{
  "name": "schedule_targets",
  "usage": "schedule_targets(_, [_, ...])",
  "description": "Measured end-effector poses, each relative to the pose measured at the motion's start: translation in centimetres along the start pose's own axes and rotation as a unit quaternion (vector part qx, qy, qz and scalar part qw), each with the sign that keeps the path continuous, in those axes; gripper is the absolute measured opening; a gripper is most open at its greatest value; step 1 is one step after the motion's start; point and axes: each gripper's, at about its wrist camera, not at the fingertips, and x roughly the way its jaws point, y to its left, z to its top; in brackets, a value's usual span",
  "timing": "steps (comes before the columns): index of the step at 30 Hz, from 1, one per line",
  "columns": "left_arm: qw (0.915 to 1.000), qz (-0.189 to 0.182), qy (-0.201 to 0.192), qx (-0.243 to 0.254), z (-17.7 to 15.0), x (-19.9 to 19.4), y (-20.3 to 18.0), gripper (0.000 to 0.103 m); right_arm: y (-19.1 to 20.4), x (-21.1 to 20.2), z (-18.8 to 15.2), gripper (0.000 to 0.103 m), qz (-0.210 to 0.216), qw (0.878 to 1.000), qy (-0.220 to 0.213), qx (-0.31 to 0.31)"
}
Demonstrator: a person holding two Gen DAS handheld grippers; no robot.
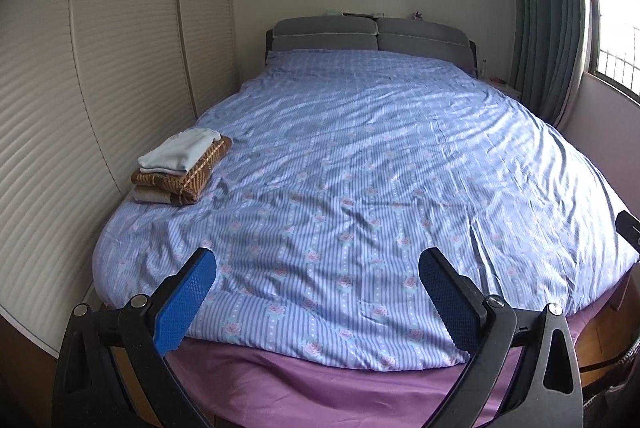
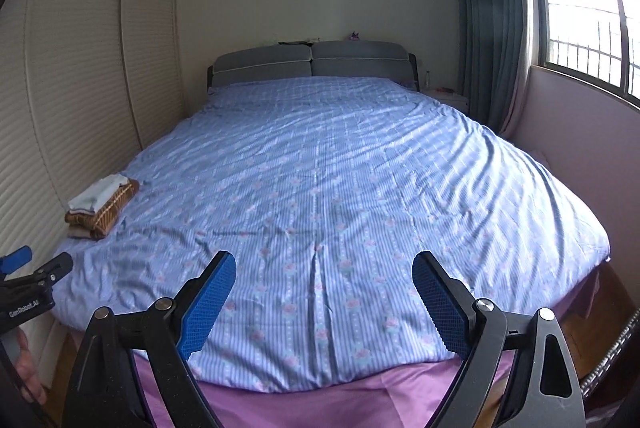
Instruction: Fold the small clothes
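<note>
A wide bed [image 1: 360,155] fills both views, covered by a blue striped quilt [image 2: 320,187] printed with small pink roses. The quilt is creased but lies flat, reaching from the grey padded headboard [image 1: 372,35] at the far end almost to the near edge, where a band of purple sheet [image 2: 320,404] shows below it. Pale slatted wardrobe doors [image 1: 100,67] run along the bed's left side; teal curtains [image 2: 492,27] and a barred window [image 2: 580,7] stand beyond its right side.

A stack of folded clothes [image 1: 180,167] sits on the quilt at the bed's left edge, toward the near-left corner. A pale, whitish garment [image 1: 176,153] lies on top, a brown patterned knit [image 1: 192,179] under it, and a beige piece at the bottom.

The left gripper [image 1: 318,268] hangs over the near edge of the bed, its blue-padded fingers [image 1: 188,300] spread wide with nothing between them but quilt below. The right gripper [image 2: 324,270] hangs over the same near edge, further right, its fingers [image 2: 208,304] equally wide apart and empty. In the right wrist view, the left gripper's tip and part of a hand [image 2: 28,372] show at the left border.
</note>
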Motion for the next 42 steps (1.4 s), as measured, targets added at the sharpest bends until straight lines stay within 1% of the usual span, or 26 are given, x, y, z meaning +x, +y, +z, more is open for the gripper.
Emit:
schedule_targets(5, [1.0000,-0.001,-0.005,0.005,-0.13,-0.52,-0.23,0.103,0.34,-0.29,-0.28,0.091,0.010,1.000,-0.001,-0.005])
schedule_targets(12, [1.0000,-0.003,-0.001,0.004,-0.23,-0.55,-0.30,0.103,0.04,-0.72,-0.09,0.091,0.008,1.000,-0.011,-0.004])
schedule_targets(42, [0.9999,-0.010,0.002,0.006,-0.33,-0.50,-0.66,0.103,0.31,-0.75,-0.41,0.091,0.009,1.000,-0.007,-0.005])
